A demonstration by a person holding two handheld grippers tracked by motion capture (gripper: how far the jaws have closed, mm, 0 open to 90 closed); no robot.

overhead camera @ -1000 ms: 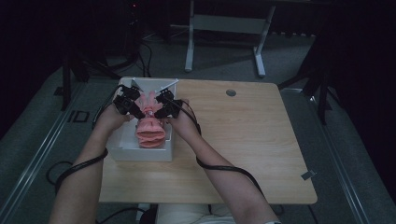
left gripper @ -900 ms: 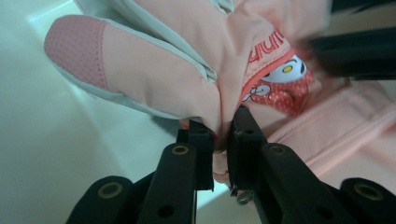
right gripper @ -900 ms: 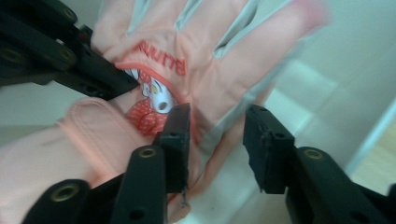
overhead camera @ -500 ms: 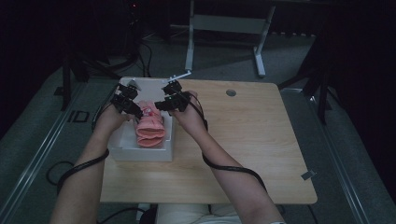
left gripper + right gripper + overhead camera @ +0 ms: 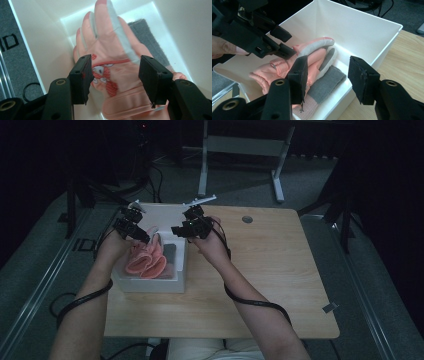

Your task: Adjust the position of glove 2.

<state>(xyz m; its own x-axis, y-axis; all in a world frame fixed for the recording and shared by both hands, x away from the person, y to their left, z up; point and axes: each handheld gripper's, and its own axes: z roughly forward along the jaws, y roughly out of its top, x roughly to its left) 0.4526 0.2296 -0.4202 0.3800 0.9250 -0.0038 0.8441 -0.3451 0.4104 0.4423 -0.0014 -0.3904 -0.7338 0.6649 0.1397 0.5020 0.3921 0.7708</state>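
Pink fabric glove with grey finger panels and a red-and-white printed motif [image 5: 110, 75] lying in white rectangular plastic bin [image 5: 165, 285] at table's left, atop a grey folded cloth [image 5: 327, 85]. Left gripper [image 5: 141, 234] above it, jaws just opened halfway, holding nothing. Right gripper [image 5: 178, 231] likewise half-open, empty. "ID" legible on grey floor mat [image 5: 11, 42].
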